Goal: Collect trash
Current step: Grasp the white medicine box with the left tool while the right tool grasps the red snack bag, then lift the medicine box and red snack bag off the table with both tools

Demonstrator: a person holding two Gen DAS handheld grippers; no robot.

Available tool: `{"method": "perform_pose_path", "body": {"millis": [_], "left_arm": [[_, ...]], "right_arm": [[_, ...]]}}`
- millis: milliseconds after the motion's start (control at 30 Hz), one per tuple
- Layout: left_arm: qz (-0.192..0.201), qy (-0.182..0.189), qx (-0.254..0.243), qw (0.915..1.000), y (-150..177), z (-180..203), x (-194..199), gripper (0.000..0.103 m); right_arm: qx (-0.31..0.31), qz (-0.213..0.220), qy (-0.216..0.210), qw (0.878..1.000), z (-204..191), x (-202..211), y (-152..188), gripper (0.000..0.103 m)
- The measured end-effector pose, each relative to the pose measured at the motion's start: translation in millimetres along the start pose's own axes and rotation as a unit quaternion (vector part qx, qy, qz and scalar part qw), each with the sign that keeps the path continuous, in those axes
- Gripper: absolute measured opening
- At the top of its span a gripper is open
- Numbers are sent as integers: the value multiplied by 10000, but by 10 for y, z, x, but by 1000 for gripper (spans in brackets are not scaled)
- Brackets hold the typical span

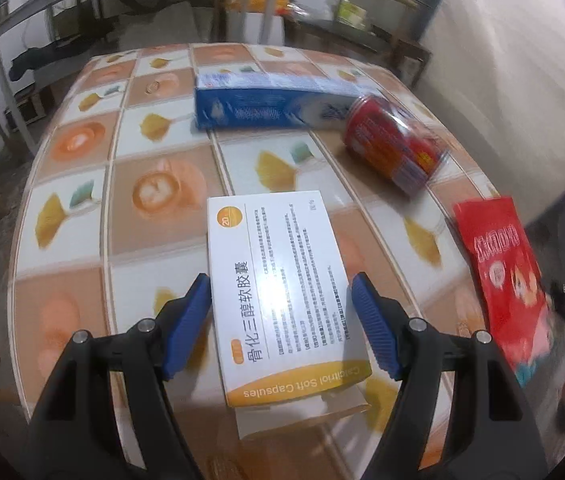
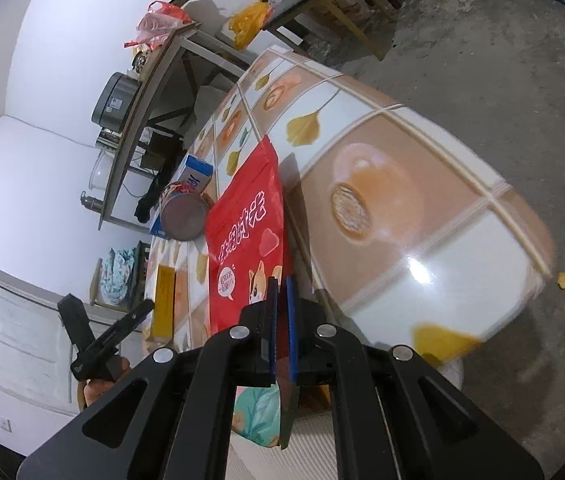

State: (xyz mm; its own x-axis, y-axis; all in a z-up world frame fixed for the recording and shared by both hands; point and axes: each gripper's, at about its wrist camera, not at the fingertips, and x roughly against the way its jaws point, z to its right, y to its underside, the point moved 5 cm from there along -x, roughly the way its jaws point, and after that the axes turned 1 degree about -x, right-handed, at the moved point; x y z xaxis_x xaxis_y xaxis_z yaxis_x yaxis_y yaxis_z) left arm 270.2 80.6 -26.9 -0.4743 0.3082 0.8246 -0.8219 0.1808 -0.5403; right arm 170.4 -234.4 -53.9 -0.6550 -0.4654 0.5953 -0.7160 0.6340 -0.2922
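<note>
left wrist view: mounted behind the left hand-held gripper (image 1: 280,296), it looks forward and steeply down along the two fingers onto the table (image 1: 82,208), close to the near edge, facing the far shelving and wall. right wrist view: mounted behind the right hand-held gripper (image 2: 281,300), rolled sideways, it looks along the table (image 2: 422,208) from one end, angled less steeply, with floor beyond. shared ground: both views take in the red pouch (image 1: 500,280) (image 2: 248,232), the red can (image 1: 394,142) (image 2: 184,216), the blue box (image 1: 270,102) (image 2: 196,174) and the patterned tabletop.
</note>
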Motion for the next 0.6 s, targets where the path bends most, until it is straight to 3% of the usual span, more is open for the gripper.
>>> {"method": "perform_pose_path", "body": {"millis": [133, 200, 233, 267, 333, 600], "left_arm": [[-25, 95, -242, 9997, 175, 119, 90, 69], [-23, 214, -319, 9993, 212, 200, 91, 77], [-19, 261, -345, 9991, 215, 230, 81, 79], [-18, 265, -372, 9990, 221, 261, 67, 80], [-65, 224, -435, 9988, 218, 302, 4, 81], [-160, -31, -659, 9977, 245, 355, -199, 81]], "right_arm": [[127, -38, 26, 9999, 1, 93, 73, 8], [284, -37, 160, 9995, -35, 92, 74, 8], [357, -47, 249, 9990, -31, 90, 73, 16], [432, -57, 355, 9984, -53, 71, 68, 31], [534, -60, 482, 9974, -89, 32, 61, 45], [1172, -228, 1028, 9875, -250, -159, 127, 47]]}}
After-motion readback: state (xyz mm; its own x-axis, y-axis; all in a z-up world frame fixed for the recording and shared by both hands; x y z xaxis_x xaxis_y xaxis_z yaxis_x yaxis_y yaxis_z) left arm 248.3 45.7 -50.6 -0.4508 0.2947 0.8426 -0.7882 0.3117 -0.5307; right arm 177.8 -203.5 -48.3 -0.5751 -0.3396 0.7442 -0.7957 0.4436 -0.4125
